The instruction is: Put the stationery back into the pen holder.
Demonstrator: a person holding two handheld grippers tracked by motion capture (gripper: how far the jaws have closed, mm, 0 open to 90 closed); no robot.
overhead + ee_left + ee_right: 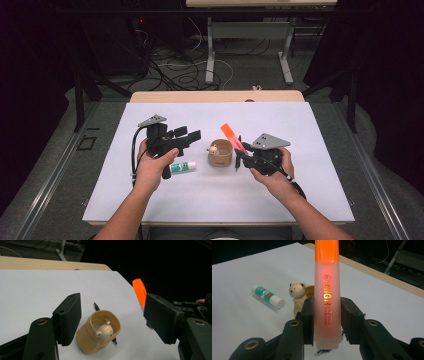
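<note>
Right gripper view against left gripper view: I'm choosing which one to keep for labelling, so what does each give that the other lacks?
Right gripper view alone: the glue stick lying on the white table, and the printed lettering on the orange highlighter, clamped between the right gripper pads. Left gripper view alone: the bear holder's hollow inside, a black pen behind it, and the left gripper open with nothing between its pads. Shared: the bear-shaped holder, the highlighter and the table.

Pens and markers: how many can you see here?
2. An orange highlighter is clamped in the right gripper; a black pen lies on the table behind the bear cup. More could be hidden.
</note>
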